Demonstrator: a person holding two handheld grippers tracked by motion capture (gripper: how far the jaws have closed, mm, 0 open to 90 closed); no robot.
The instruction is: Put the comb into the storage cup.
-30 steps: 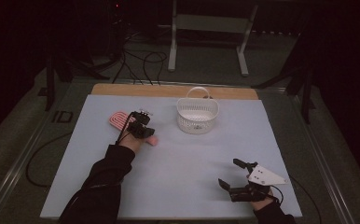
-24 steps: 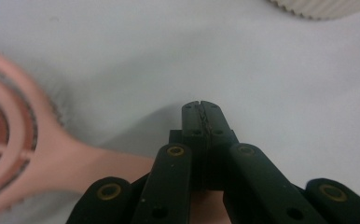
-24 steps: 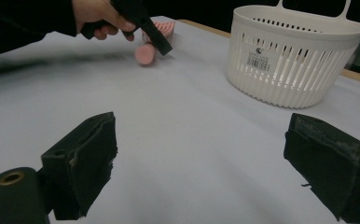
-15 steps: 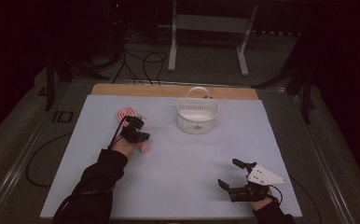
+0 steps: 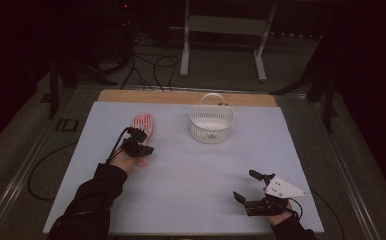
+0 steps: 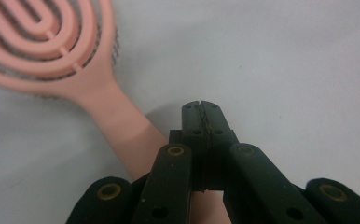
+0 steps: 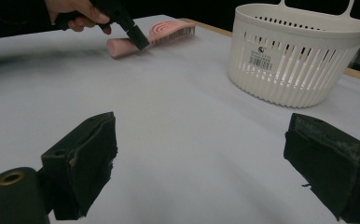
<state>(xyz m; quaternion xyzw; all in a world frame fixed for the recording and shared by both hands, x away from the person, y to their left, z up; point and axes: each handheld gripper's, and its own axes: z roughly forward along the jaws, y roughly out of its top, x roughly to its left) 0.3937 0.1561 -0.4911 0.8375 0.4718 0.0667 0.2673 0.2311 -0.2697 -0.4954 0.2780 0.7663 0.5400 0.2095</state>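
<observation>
**Left tongs closed beside pink hairbrush; right tongs open, empty**

Table (image 5: 191, 175): pale sheet over the top, wooden edge at far side. Room around it dark; cables on the floor beyond.

Hairbrush (image 5: 143, 124): pink, vented oval head, lies flat on the sheet at far left, handle pointing back toward the person. In the left gripper view the head sits upper left and the handle (image 6: 127, 135) runs down beside the jaws, passing under the gripper body at the bottom edge.

Left gripper (image 5: 140, 145): held in the person's left hand, dark sleeve coming in from bottom left. Jaws pressed together, tip to tip, nothing between them. Tip (image 6: 201, 109) sits just beside the handle, low over the sheet; contact w/ the handle cannot be told. From the right gripper view the same gripper (image 7: 138, 39) angles down against the handle end of the brush (image 7: 164, 30).

Right gripper (image 5: 243, 187): near right of table, well apart from brush and basket. Jaws spread wide, nothing between them; bare sheet shows in the gap (image 7: 199, 163).

Basket (image 5: 212, 122): white, slotted wall, hoop handle upright, stands far centre, to the right of the brush, apart from it. Label on its wall (image 7: 261, 56); text too small to read.
</observation>
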